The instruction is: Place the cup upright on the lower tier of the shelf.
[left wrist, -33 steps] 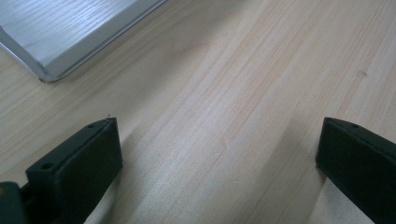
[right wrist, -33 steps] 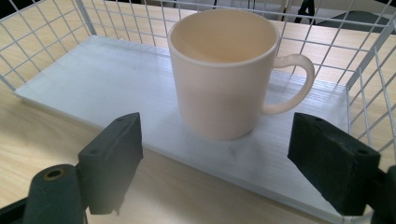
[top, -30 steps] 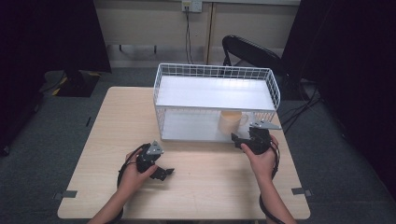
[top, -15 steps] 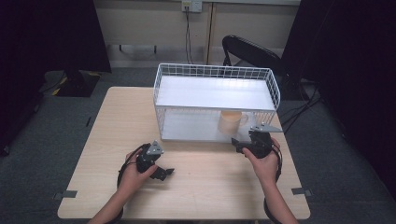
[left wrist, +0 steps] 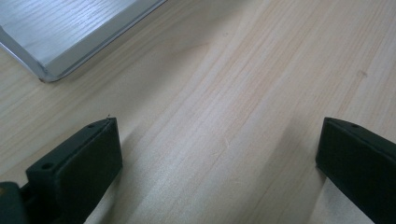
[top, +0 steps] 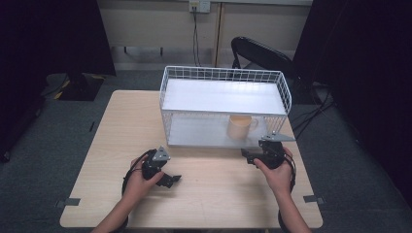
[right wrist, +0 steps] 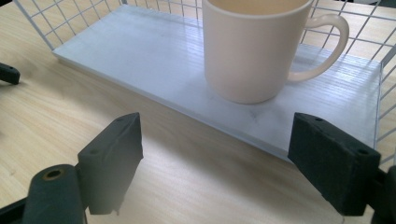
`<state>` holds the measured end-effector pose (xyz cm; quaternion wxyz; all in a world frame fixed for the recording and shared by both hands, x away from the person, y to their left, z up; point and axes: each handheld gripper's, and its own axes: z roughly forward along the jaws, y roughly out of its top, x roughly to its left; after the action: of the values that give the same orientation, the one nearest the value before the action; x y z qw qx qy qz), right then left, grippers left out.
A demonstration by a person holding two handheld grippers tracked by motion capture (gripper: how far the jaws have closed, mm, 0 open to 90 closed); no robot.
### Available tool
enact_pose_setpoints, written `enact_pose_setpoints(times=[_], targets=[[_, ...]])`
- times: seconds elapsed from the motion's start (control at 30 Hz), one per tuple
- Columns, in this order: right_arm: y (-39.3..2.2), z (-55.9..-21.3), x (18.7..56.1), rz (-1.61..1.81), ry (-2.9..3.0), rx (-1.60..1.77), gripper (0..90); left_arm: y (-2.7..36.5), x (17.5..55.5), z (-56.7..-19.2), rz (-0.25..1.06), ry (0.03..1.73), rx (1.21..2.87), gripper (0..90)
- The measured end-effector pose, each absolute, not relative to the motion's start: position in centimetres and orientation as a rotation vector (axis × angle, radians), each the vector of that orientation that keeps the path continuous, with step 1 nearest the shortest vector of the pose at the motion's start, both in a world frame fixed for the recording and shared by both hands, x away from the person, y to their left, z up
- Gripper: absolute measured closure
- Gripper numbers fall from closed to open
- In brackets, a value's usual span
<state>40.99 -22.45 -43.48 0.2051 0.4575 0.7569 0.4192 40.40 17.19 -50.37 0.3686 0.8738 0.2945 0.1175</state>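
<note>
I hold one gripper in each hand over the wooden bench (top: 111,145), and I take the white wire rack (top: 224,109) as my landmark. It stands on the far half of the bench and has two white shelves, one above the other.

A cream mug (top: 240,127) stands upright on the lower shelf (right wrist: 154,65) of the rack, toward its right end and near its front edge. In the right gripper view, the handle of the mug points to the right, and the mug touches only the shelf.

My right gripper (top: 256,154) is just in front of the rack, near its right front corner. Its fingers (right wrist: 114,161) are spread wide and hold nothing. They point at the front edge of the lower shelf, and the mug is behind this edge, between the two fingers but apart from them.

My left gripper (top: 170,178) is in front of the rack's left front corner, farther from it than the right gripper is. Its fingers (left wrist: 81,163) are also spread wide, with only bare bench between them. In the left gripper view, a corner of the rack's lower shelf is at the upper left, apart from the fingers. They are low over the wood, but I cannot tell if they touch it.
</note>
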Motion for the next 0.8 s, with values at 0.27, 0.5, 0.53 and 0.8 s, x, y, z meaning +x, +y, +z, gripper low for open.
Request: enact_pose_setpoints(times=[0.27,0.5,0.53,0.8], targets=[[-23.2,-43.6,40.4,1.159,2.129,1.272,16.9,17.2,40.4,-50.4,0.302,0.755,2.244,0.0],[-23.9,-43.9,40.0,1.162,2.139,1.278,16.7,17.2,40.4,-50.4,0.302,0.755,2.244,0.0],[-24.0,-44.0,39.9,1.165,2.141,1.279,16.7,17.2,40.4,-50.4,0.302,0.756,2.244,0.0],[-24.8,-44.3,39.3,1.155,2.155,1.277,16.4,17.2,40.4,-50.4,0.301,0.756,2.244,0.0]])
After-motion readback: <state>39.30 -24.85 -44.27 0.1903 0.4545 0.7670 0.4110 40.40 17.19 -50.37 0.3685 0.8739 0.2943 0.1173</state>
